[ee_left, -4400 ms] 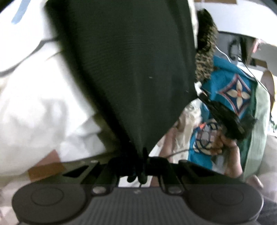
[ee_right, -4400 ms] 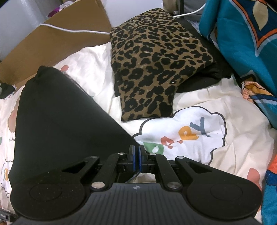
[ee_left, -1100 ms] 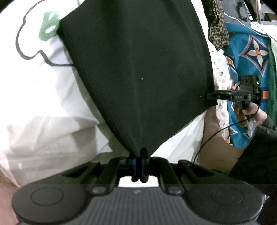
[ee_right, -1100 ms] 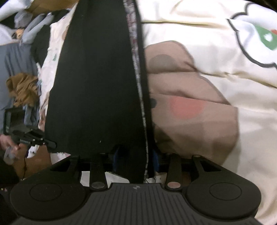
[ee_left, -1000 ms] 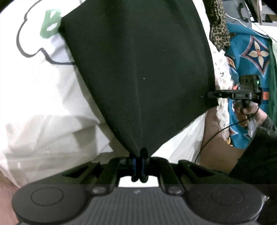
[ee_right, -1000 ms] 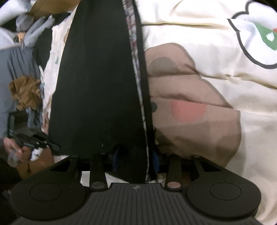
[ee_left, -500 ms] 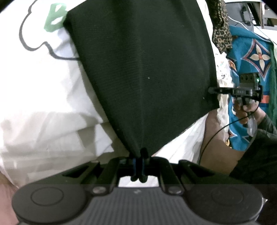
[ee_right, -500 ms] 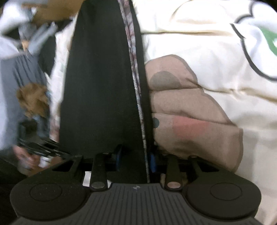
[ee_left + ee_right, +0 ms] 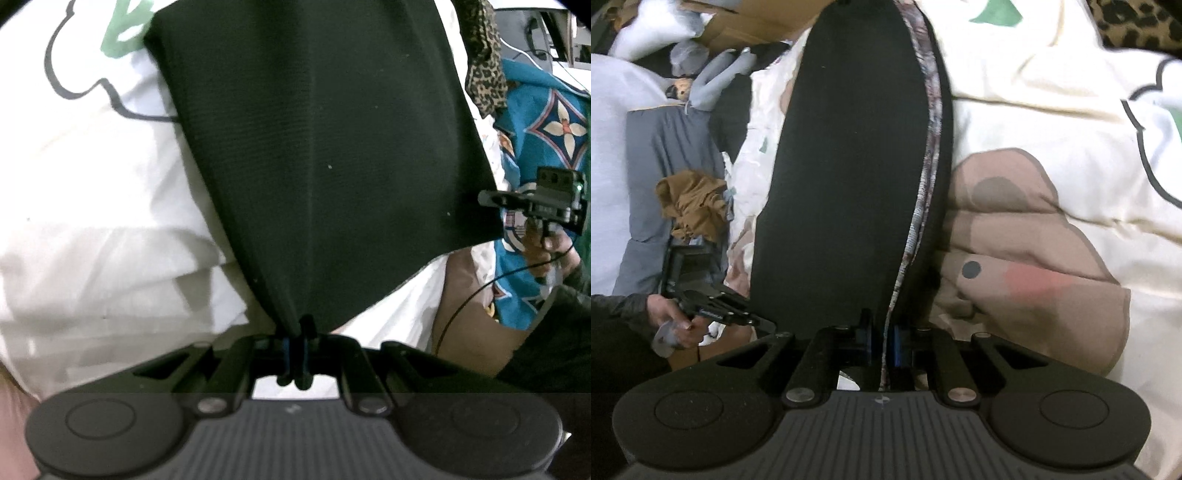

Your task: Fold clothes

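Note:
A black garment (image 9: 314, 147) lies spread over the bed, its near corner pinched in my left gripper (image 9: 295, 354), which is shut on it. In the right wrist view the same black garment (image 9: 849, 166) runs away from me as a long folded strip with a patterned lining along its right edge. My right gripper (image 9: 882, 345) is closing its jaws on the near end of that strip, and the cloth fills the narrow gap between the pads. Each gripper shows in the other's view: the right gripper (image 9: 484, 199) at the garment's right corner, the left gripper (image 9: 716, 310) in a hand.
A cream bedsheet (image 9: 1052, 129) with cartoon prints lies under the garment. A leopard-print garment (image 9: 484, 66) and a teal patterned cloth (image 9: 546, 122) sit at the far right. Grey and brown clothes (image 9: 690, 206) pile up on the left, near a cardboard box (image 9: 738, 22).
The right jaws have narrowed from wide apart to tight around the garment's end, and that gripper has lifted a little. The left gripper has kept its grip and stayed put.

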